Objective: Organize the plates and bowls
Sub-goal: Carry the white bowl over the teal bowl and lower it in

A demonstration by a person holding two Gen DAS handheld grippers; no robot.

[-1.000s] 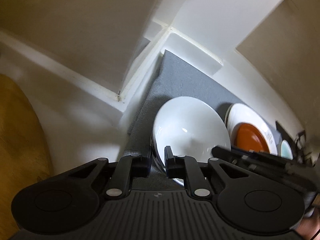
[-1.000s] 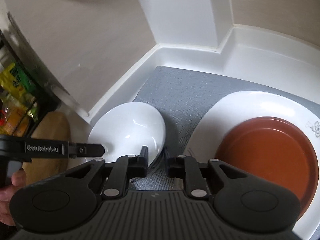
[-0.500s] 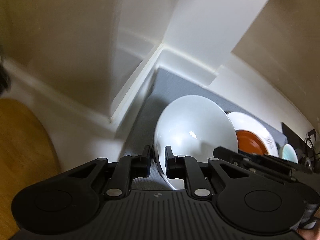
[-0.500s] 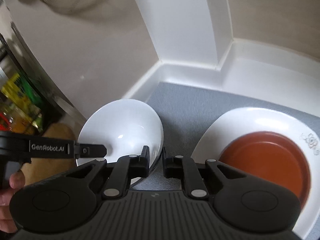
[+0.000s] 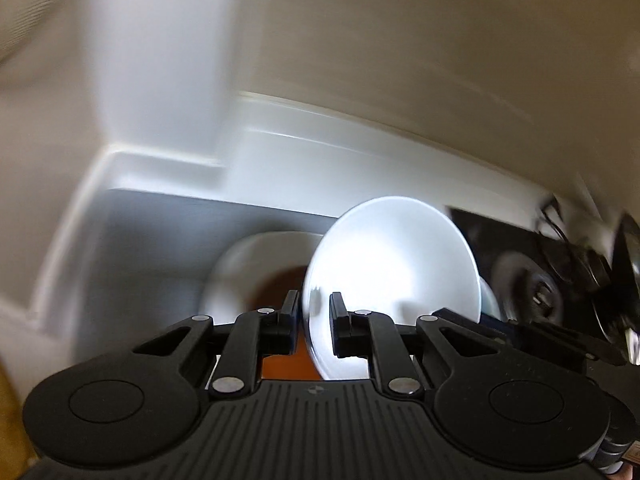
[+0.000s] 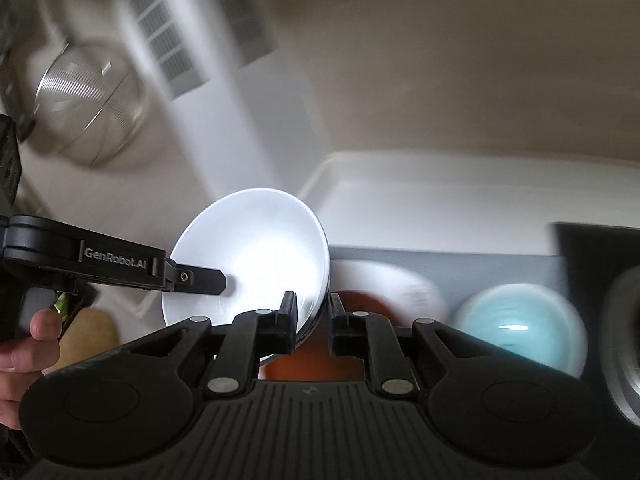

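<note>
A white bowl (image 5: 394,264) is held in the air, tilted, by both grippers. My left gripper (image 5: 314,322) is shut on its near left rim. My right gripper (image 6: 312,320) is shut on its right rim; the bowl also shows in the right wrist view (image 6: 256,252). Below it lies a white plate (image 5: 248,264) with a red-brown plate (image 5: 280,284) on it, on a grey mat (image 5: 160,232). The same red-brown plate (image 6: 360,300) shows under the right gripper. A pale blue bowl (image 6: 520,324) sits to its right.
White counter walls (image 5: 320,152) edge the mat. A metal strainer (image 6: 88,100) hangs at the upper left. Dark metal objects (image 5: 560,272) stand at the right. The view is motion-blurred.
The white bowl has been lifted off the mat and carried right, now above the plates. Both grippers closed on its rim and moved with it.
</note>
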